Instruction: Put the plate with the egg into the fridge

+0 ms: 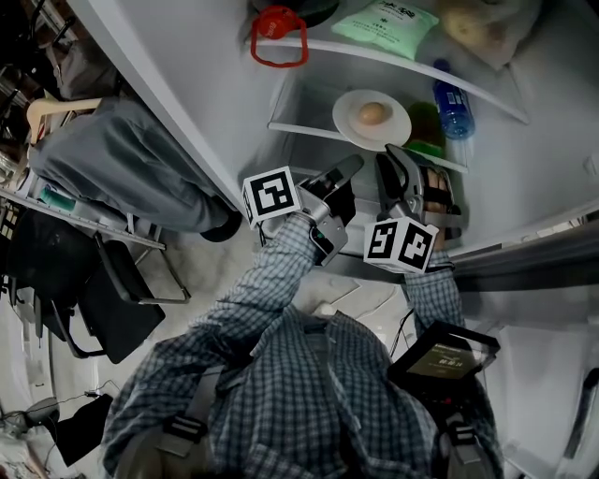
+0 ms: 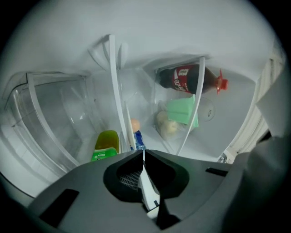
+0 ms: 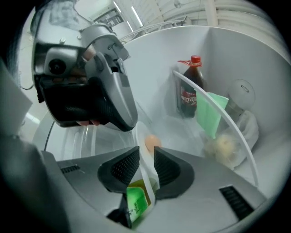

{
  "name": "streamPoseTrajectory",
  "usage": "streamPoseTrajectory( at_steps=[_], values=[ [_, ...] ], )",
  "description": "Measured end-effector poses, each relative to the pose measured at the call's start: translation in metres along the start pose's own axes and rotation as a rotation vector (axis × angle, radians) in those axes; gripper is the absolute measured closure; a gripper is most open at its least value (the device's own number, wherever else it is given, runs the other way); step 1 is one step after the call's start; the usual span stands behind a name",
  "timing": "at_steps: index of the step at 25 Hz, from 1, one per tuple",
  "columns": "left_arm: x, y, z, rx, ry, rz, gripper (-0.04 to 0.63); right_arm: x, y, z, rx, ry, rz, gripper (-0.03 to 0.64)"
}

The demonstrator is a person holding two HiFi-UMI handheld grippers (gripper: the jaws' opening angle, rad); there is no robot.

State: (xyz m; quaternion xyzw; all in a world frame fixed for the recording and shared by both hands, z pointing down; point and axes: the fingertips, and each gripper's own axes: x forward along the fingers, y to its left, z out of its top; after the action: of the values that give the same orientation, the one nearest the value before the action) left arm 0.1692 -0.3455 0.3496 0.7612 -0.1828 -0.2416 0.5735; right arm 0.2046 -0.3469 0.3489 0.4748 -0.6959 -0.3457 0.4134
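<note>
A white plate (image 1: 356, 131) carrying a brown egg (image 1: 373, 113) rests on a glass shelf (image 1: 304, 110) inside the open fridge. Both grippers are at the plate's near edge. My left gripper (image 1: 352, 166) is shut on the rim at the plate's left; the thin white rim (image 2: 146, 190) runs between its jaws (image 2: 142, 152). My right gripper (image 1: 389, 152) meets the rim lower right, and the plate's edge (image 3: 142, 173) sits between its pads (image 3: 146, 152). The egg (image 3: 152, 142) shows just beyond them.
On the shelf above lie a cola bottle (image 2: 186, 78), a green packet (image 1: 384, 21) and a bag of pale food (image 1: 477, 23). A green bottle (image 1: 426, 129) and a blue-capped bottle (image 1: 453, 108) stand right of the plate. The fridge door (image 1: 524, 262) is at right, a chair (image 1: 122, 309) at left.
</note>
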Motion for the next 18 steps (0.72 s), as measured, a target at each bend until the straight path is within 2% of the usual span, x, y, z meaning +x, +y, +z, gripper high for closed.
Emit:
streamPoseTrajectory(
  at_steps=[3,6,8,11,14,18],
  values=[
    [-0.005,0.0,-0.005,0.108,0.025,0.036,0.583,-0.01,0.001,0.004,0.151,-0.042,0.034,0.532],
    [-0.01,-0.003,-0.01,0.183,0.044,0.05,0.585,-0.018,0.006,0.004,0.32,-0.068,0.079,0.534],
    [-0.014,-0.004,-0.012,0.216,0.042,0.054,0.588,-0.022,0.012,0.007,0.427,-0.084,0.108,0.534],
    [-0.02,-0.002,-0.015,0.231,0.036,0.063,0.588,-0.028,0.021,0.011,0.605,-0.112,0.15,0.602],
    [-0.024,0.001,-0.018,0.259,0.032,0.086,0.589,-0.034,0.031,0.01,0.743,-0.115,0.187,0.611],
    [-0.03,0.004,-0.028,0.371,0.061,0.143,0.589,-0.041,0.042,0.005,0.871,-0.113,0.2,0.611]
  ],
)
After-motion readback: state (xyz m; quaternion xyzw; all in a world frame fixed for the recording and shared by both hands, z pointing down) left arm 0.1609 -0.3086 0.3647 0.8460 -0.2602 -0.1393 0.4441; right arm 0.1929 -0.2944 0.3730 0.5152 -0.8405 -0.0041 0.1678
